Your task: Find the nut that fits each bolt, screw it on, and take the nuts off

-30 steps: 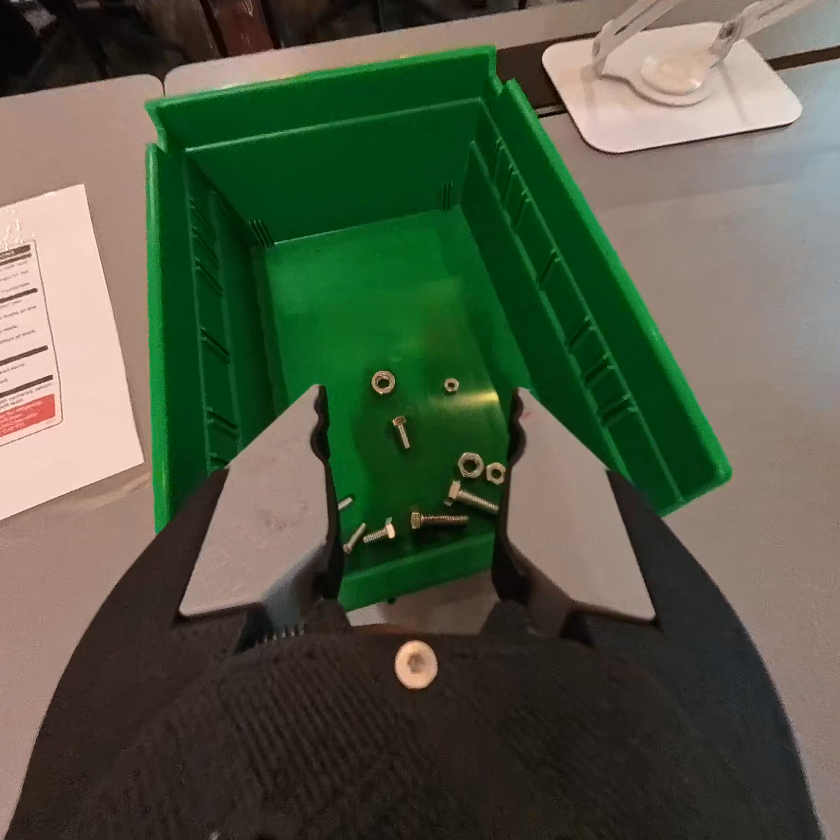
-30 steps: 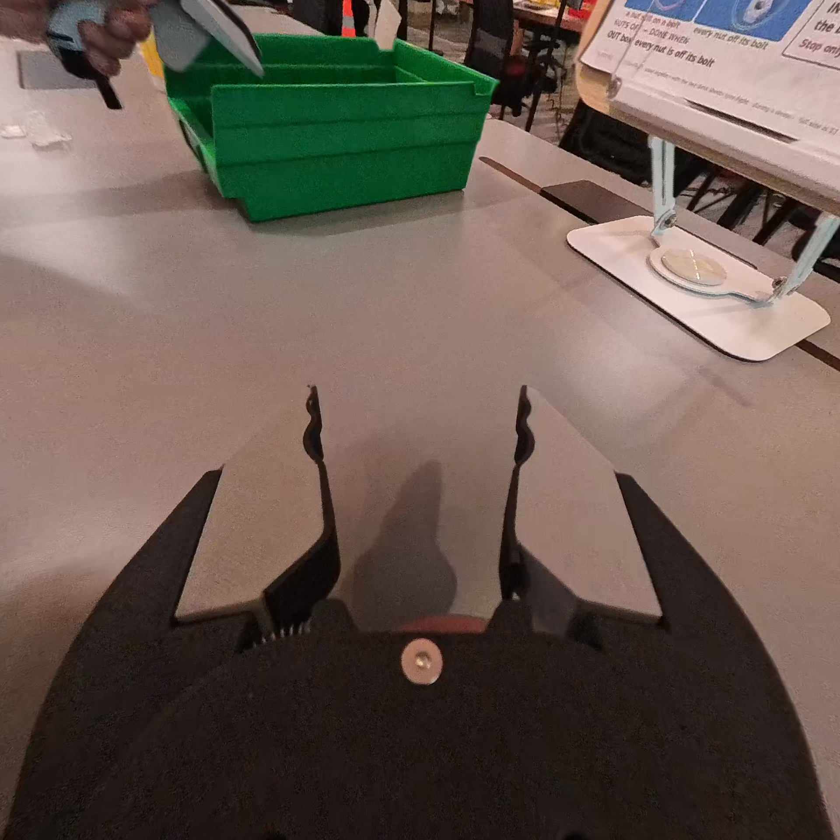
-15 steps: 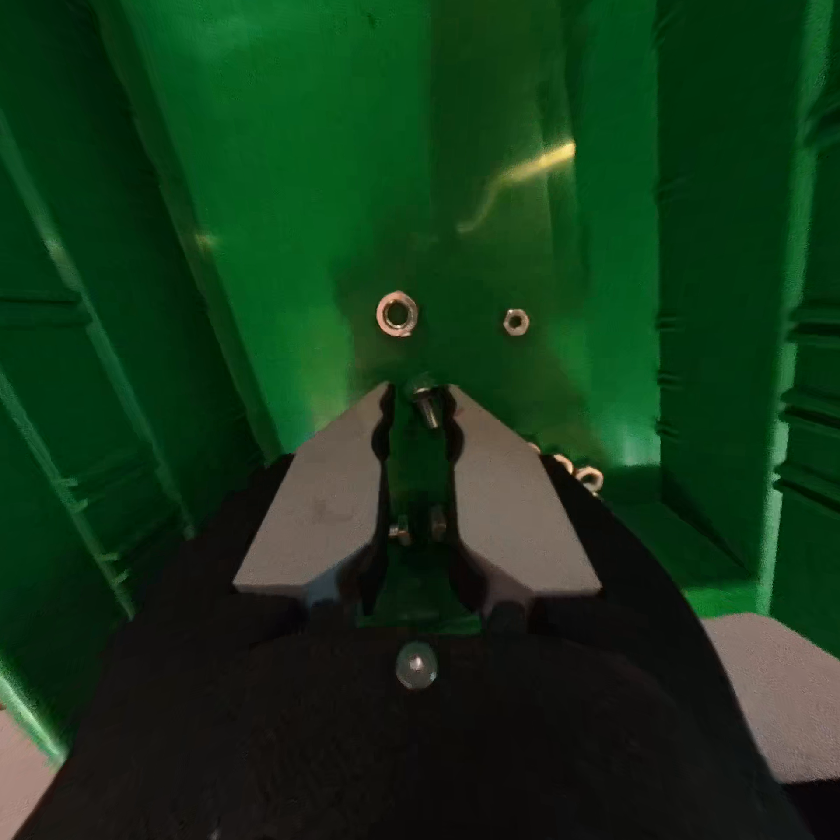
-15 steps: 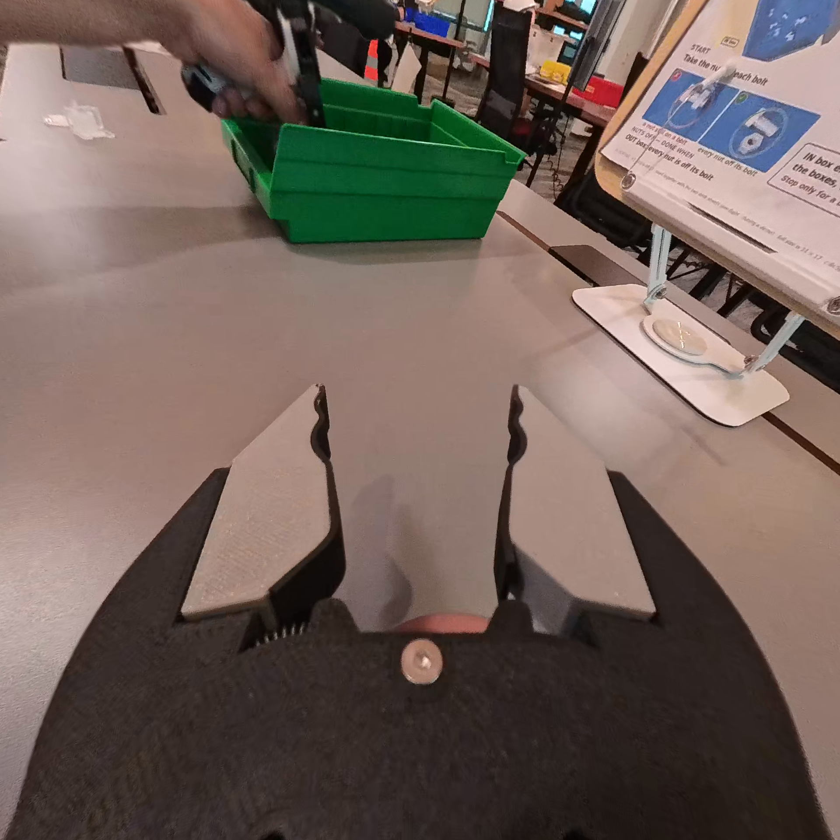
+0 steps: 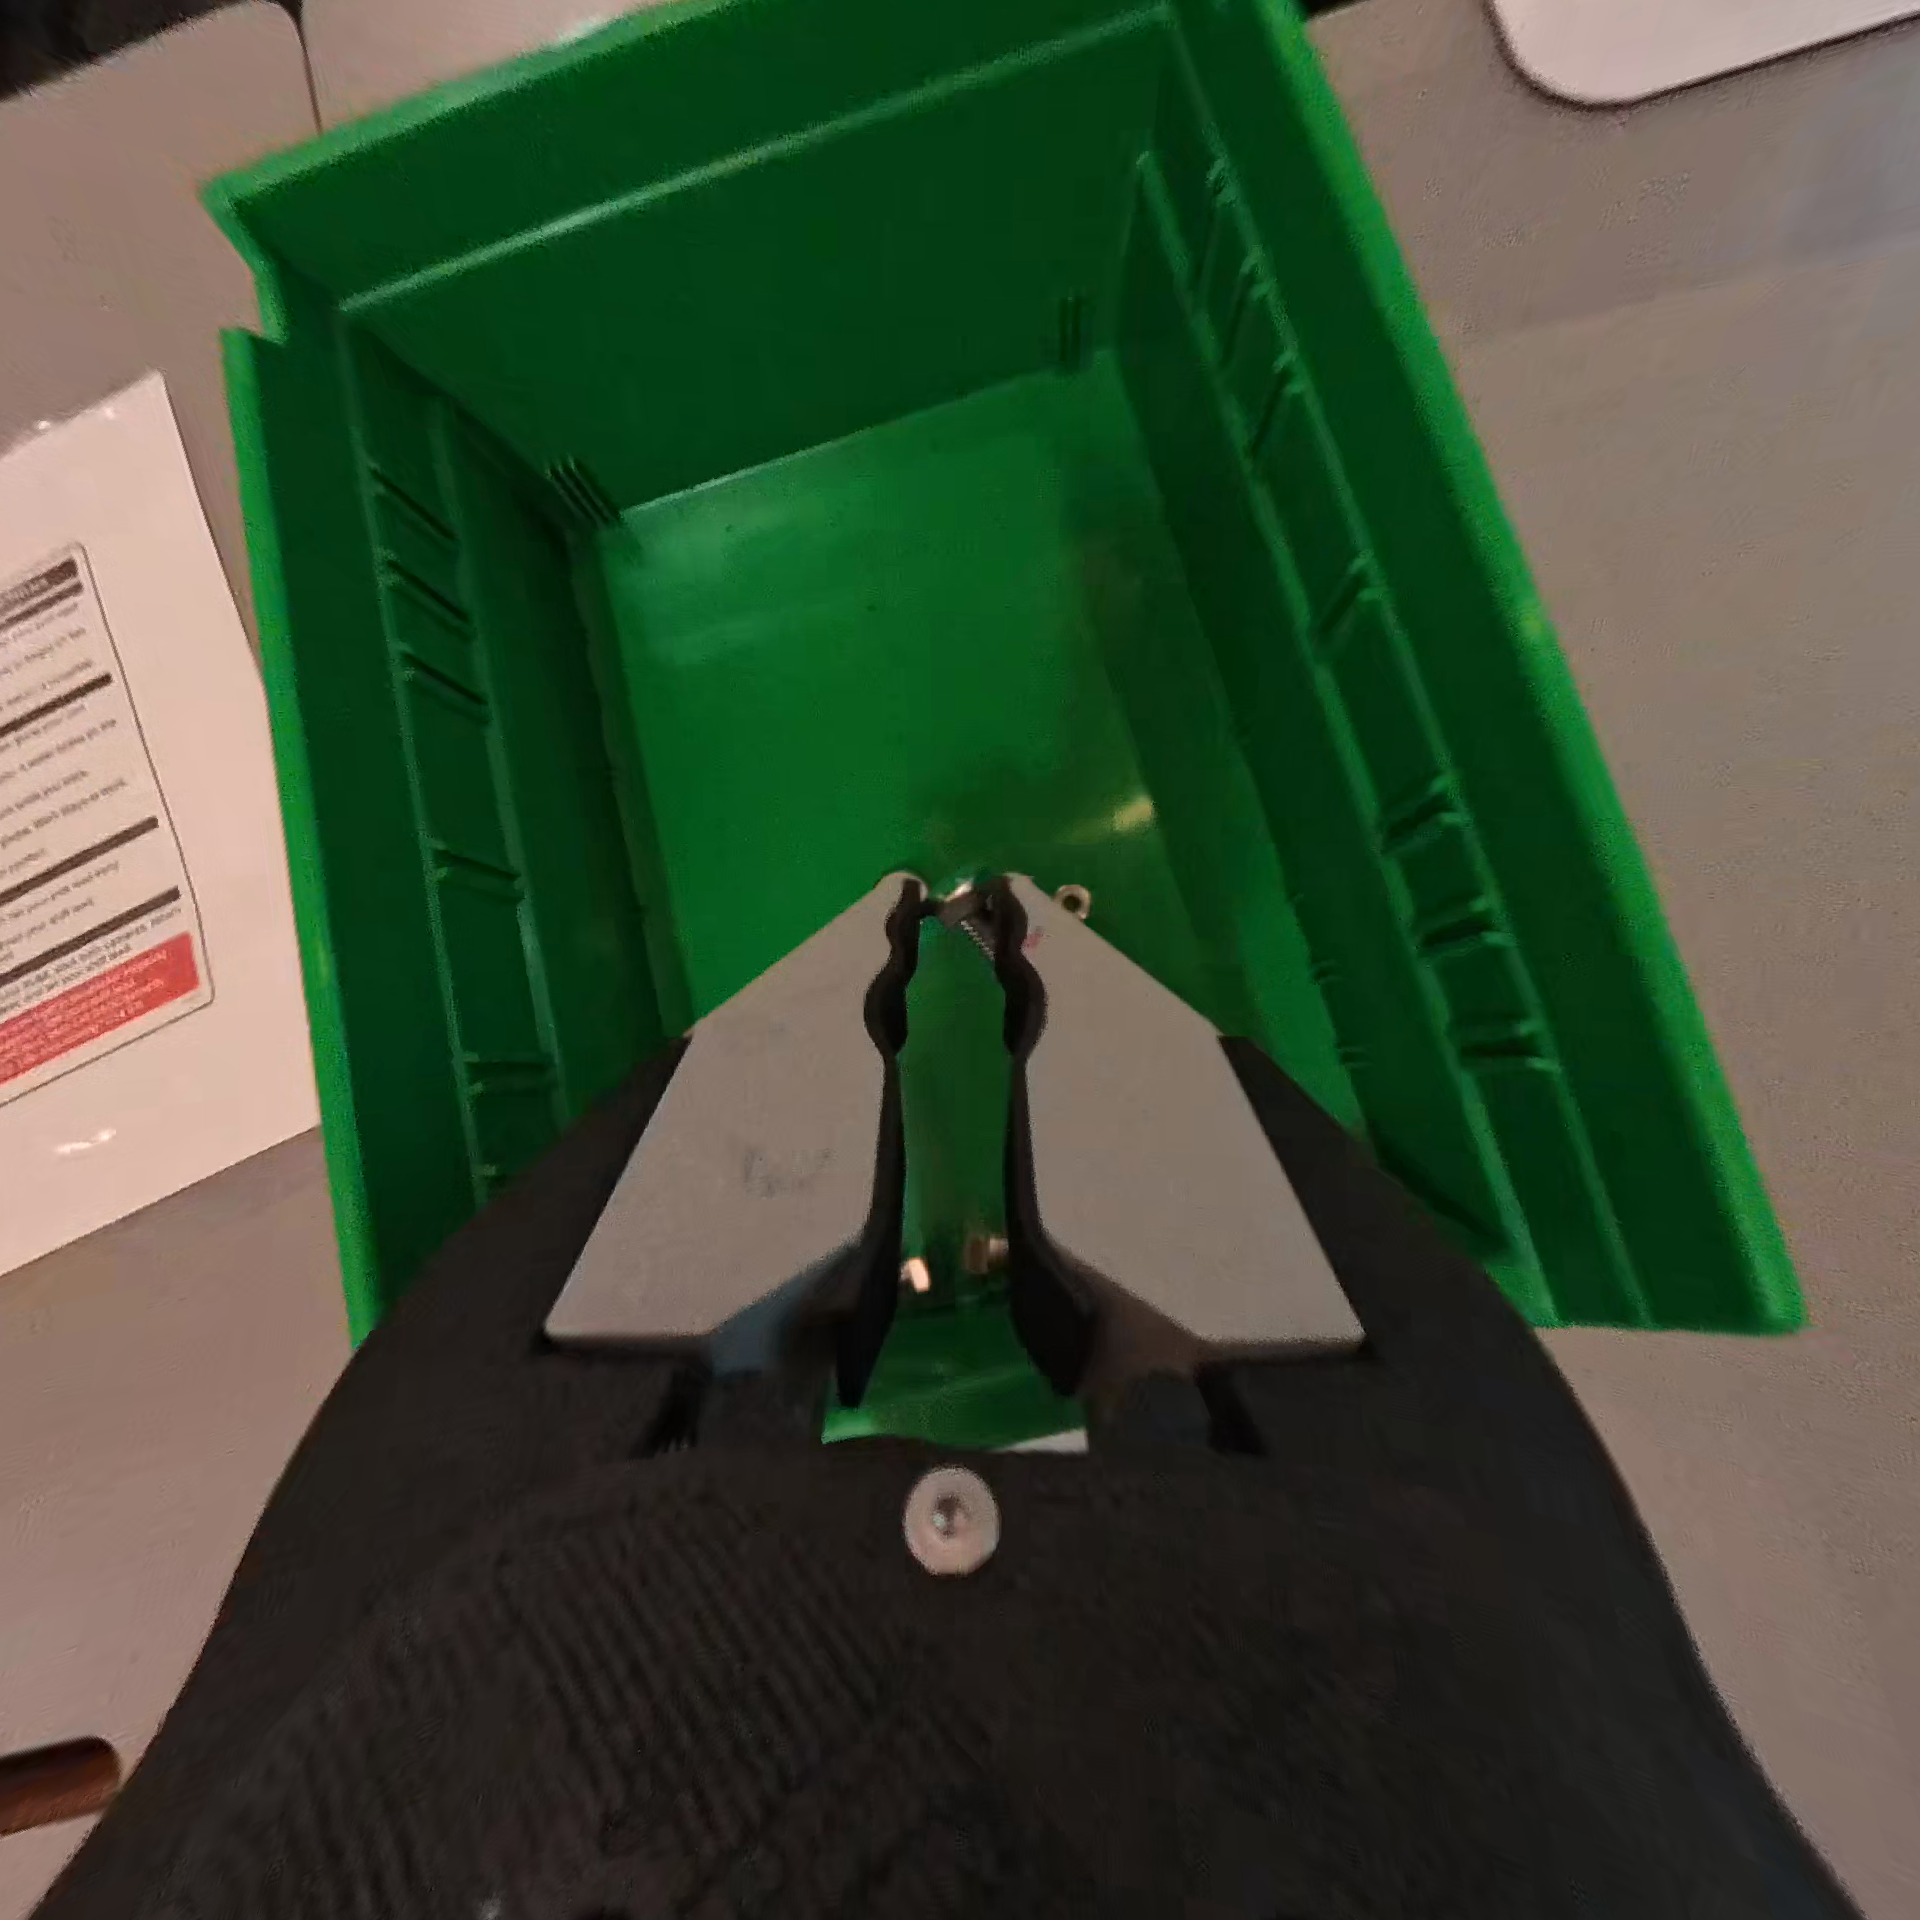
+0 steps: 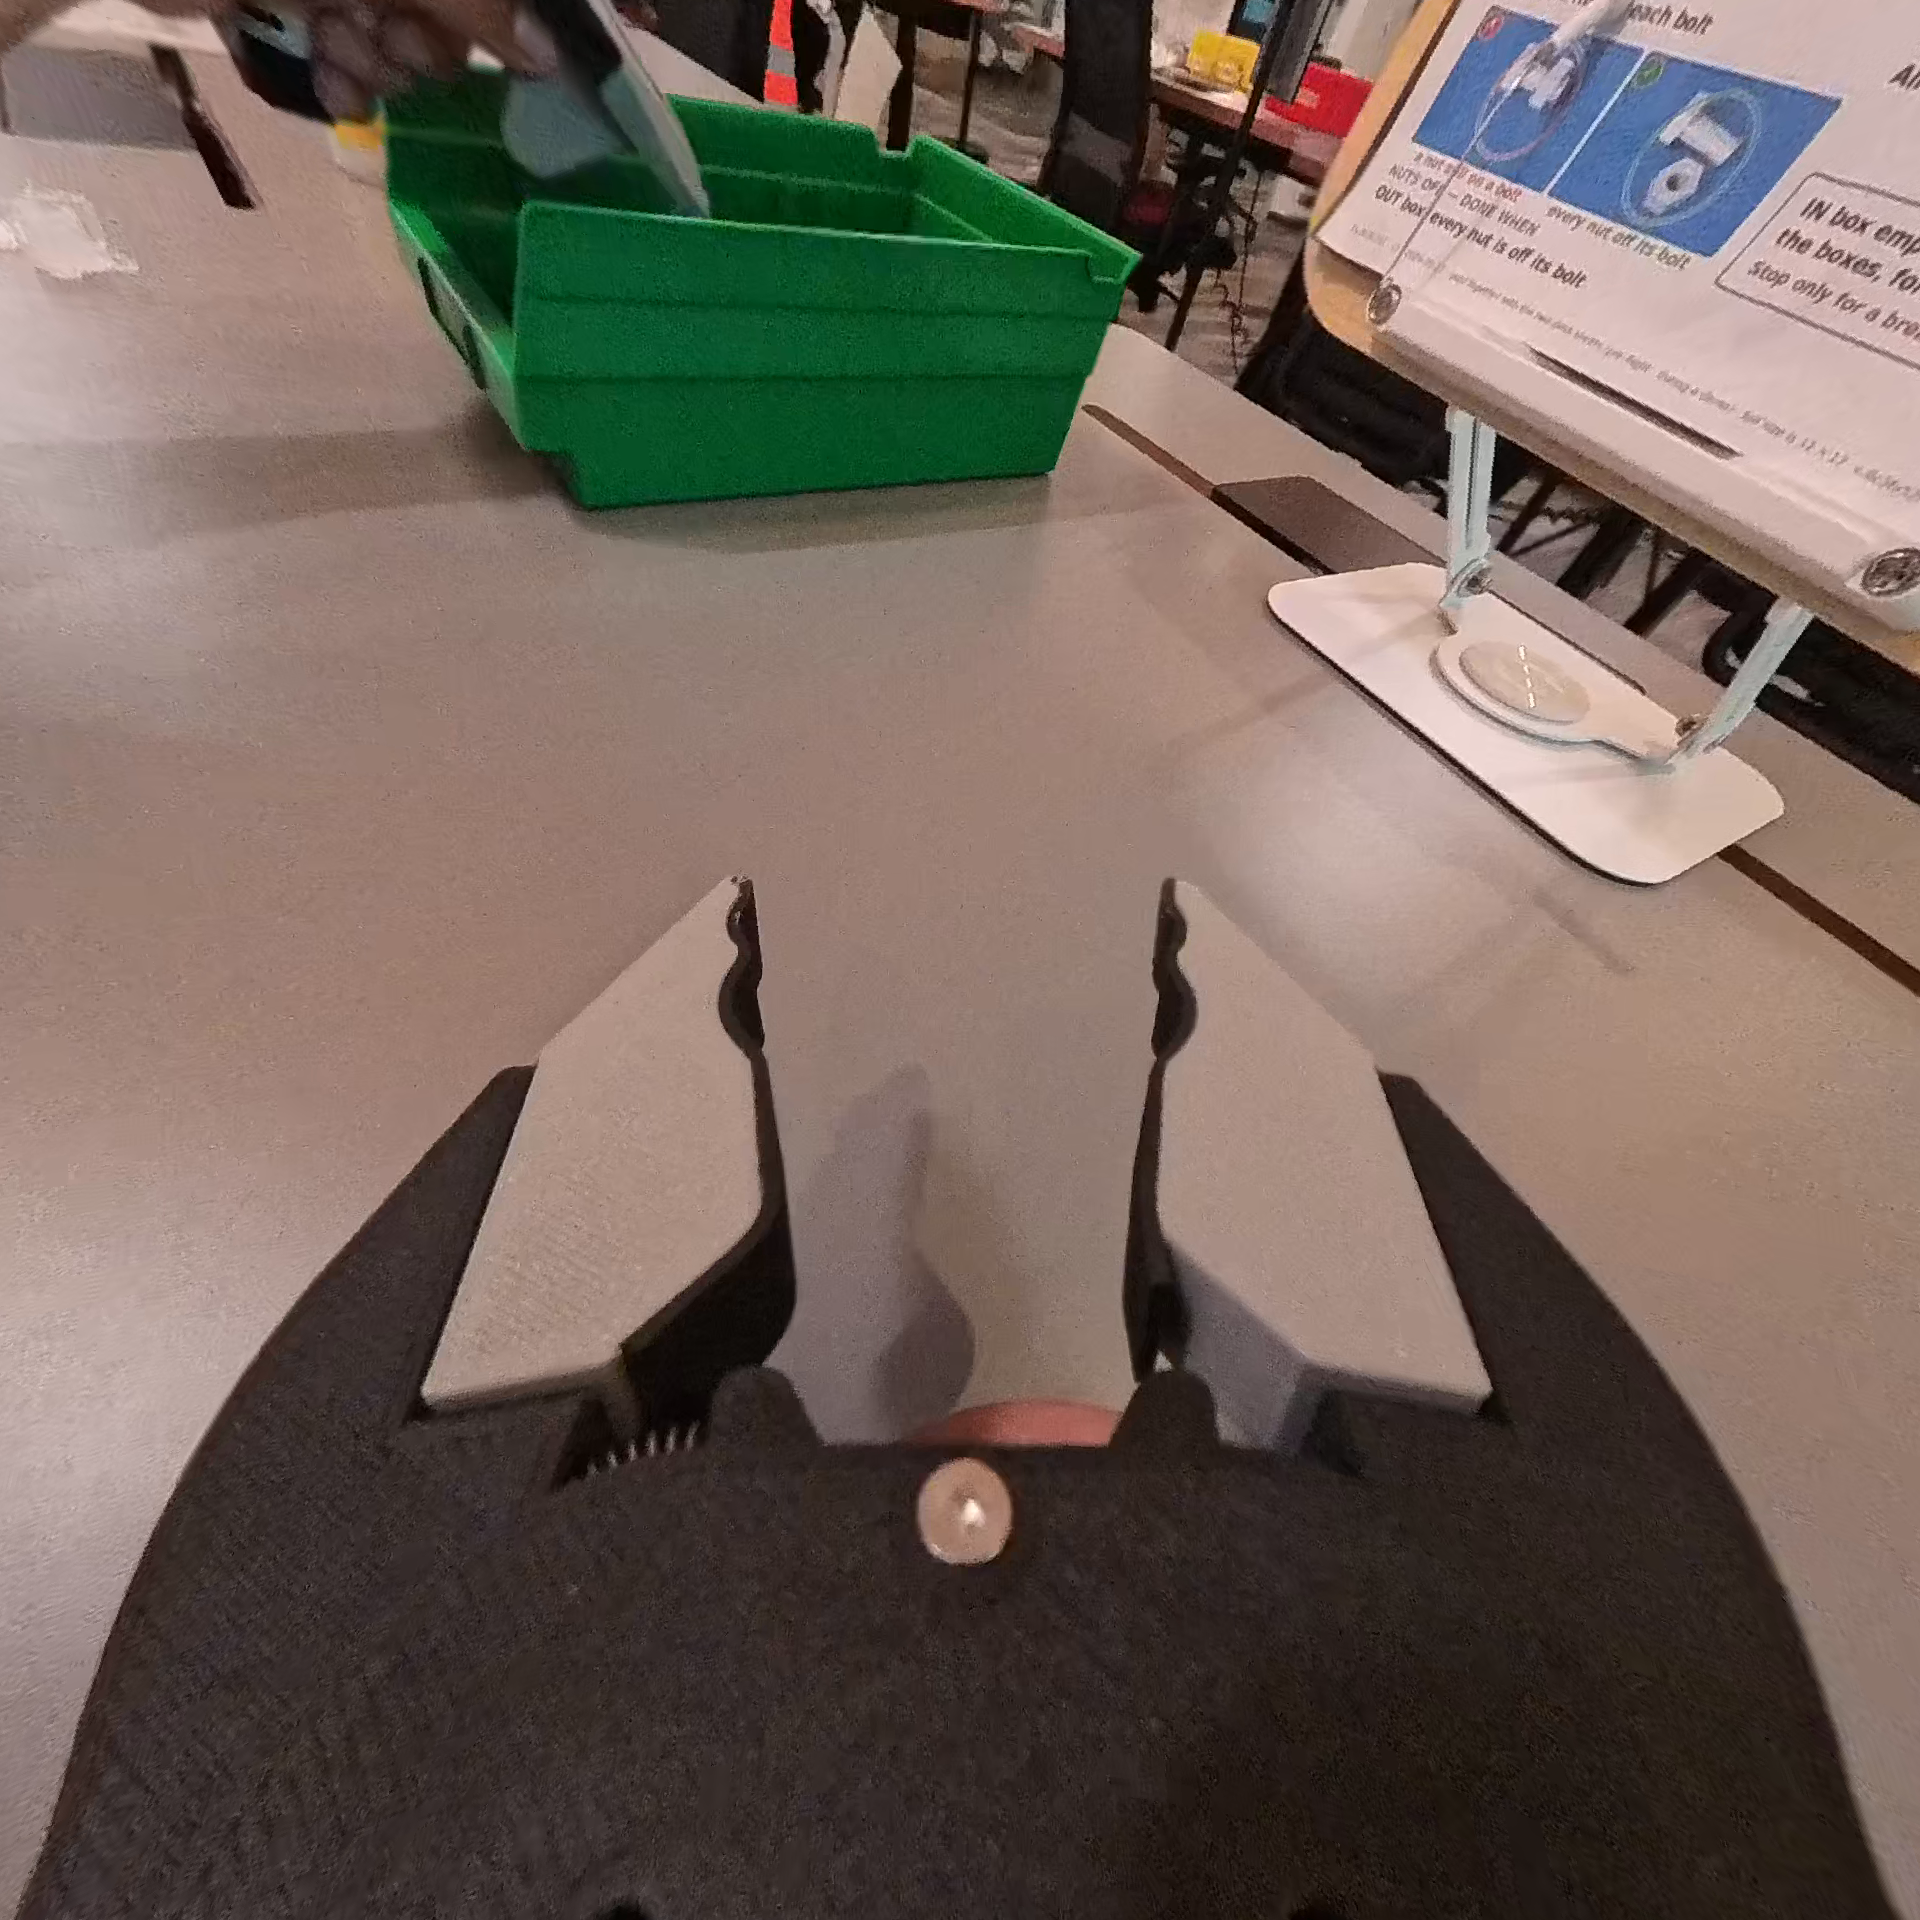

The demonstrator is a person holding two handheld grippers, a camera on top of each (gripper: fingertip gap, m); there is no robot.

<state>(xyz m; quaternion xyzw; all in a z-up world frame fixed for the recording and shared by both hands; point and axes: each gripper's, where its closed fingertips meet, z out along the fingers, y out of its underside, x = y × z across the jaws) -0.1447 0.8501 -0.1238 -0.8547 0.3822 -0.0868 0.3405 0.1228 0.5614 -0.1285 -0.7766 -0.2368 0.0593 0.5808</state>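
I am holding my left gripper over the green bin, where the loose hardware lies, so a bolt can come out for matching. Its fingertips are nearly together, pinching a small bolt by what looks like its head, thread angled back. A small nut is lying just beside. My right gripper is waiting wide apart and empty over the grey table.

Each hand-held tong, the left gripper and the right gripper, has a broad matte-black body with a ridged, printed texture. Two flat grey wedge-shaped fingers taper forward, their inner edges lined with wavy black pads. A round silver screw sits centred just behind the fingers.
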